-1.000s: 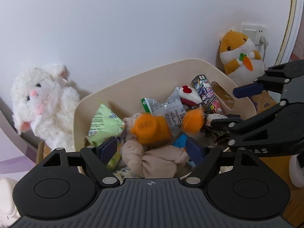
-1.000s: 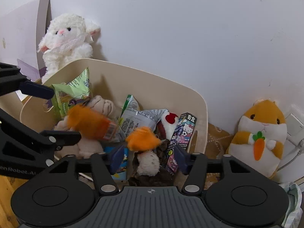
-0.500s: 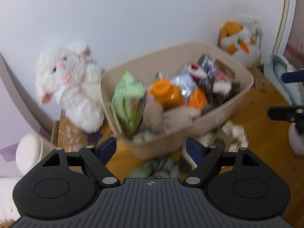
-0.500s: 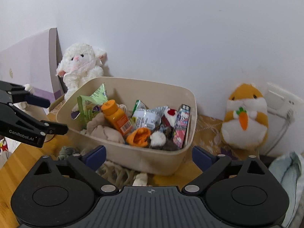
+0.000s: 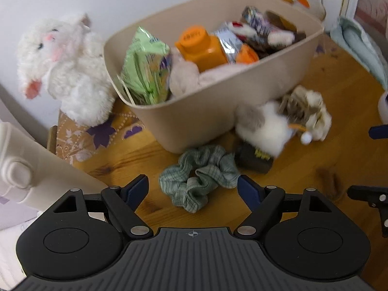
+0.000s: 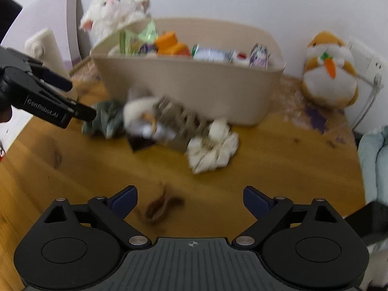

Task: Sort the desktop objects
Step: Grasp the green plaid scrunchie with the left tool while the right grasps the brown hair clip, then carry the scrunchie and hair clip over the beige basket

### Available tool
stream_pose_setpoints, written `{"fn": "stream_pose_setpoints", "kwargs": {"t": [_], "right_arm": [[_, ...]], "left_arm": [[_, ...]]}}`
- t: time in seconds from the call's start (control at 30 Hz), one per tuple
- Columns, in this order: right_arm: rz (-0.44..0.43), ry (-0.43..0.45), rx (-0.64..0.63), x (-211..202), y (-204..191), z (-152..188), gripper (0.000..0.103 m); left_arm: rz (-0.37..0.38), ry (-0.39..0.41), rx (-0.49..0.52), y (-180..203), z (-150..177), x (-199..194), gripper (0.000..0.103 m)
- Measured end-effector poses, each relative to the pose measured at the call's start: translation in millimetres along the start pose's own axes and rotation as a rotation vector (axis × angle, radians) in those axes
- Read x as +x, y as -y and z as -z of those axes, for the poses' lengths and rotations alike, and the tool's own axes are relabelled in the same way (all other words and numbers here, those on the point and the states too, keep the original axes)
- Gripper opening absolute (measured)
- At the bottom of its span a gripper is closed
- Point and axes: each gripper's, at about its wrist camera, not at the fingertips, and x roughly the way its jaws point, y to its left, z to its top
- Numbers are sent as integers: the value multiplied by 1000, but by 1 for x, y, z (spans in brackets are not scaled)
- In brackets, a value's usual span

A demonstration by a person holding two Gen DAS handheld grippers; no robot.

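A beige bin (image 5: pixel 194 118) (image 6: pixel 194 92) stands on the wooden table, holding an orange bottle (image 5: pixel 201 46) (image 6: pixel 169 43), a green snack bag (image 5: pixel 145 68) and other packets and plush. In front of it lie a green scrunchie (image 5: pixel 198 181) (image 6: pixel 106 118), a small white plush (image 5: pixel 264 126) (image 6: pixel 145 118), a beige-and-white scrunchie (image 5: pixel 308 111) (image 6: pixel 213 145) and a brown hair tie (image 5: pixel 328 181) (image 6: pixel 160 208). My left gripper (image 5: pixel 194 189) is open and empty, just before the green scrunchie. My right gripper (image 6: pixel 190 198) is open and empty, over the brown hair tie.
A white lamb plush (image 5: pixel 63 68) (image 6: pixel 114 12) sits left of the bin and an orange hamster plush (image 6: pixel 329 70) right of it. A cream bottle (image 5: pixel 29 169) stands at the left. A pale blue cloth (image 5: pixel 361 46) (image 6: pixel 375 165) lies at the right.
Both grippers pulled back and down from over the bin to above the table in front of it. The orange bottle, blurred between the left fingers a second ago, now lies in the bin.
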Motion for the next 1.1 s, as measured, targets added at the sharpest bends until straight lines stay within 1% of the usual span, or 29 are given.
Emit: {"fn": "stream_pose_setpoints", "kwargs": {"t": [0.1,0.2,0.3,0.43,0.5,0.67,0.7,0.73,0.8,0.83,0.9,0.93,1.0,1.1], "right_arm": [[-29,-42,53,9,-2,2,94],[-25,-53,51,16,-7,0,93],[-21,-77,62,25,-8,-2,89],[-41,-112,116,33,-5,-2,82],[-31,-123,110,37,-6,-1,79],[-34,-120,124,41,-7,1,77],[-34,-118,124,42,-8,1,74],[-37,-123,122,43,-8,1,66],[-11,-120,102,42,-11,1,52],[-6,-121,90,41,-12,2,49],[-8,-117,84,41,-11,3,46],[-7,-115,84,41,-11,3,44],[-6,-111,100,41,-9,2,44],[1,-109,117,41,-4,1,44]], "left_arm": [[18,-28,-16,-4,1,14,82],[26,-46,-28,-8,0,27,82],[34,-64,-38,-9,-1,37,82],[47,-90,-75,-10,-2,51,82],[52,-103,-92,-10,-2,57,82],[70,-88,-124,-9,-3,59,80],[74,-88,-130,-9,-3,58,76],[85,-87,-143,-9,-3,58,73],[102,-83,-170,-10,-1,55,60],[100,-78,-172,-9,0,54,57],[105,-69,-161,-6,1,51,43],[109,-68,-152,-4,2,49,40],[110,-71,-137,0,3,46,31],[115,-68,-123,3,9,42,26]]}}
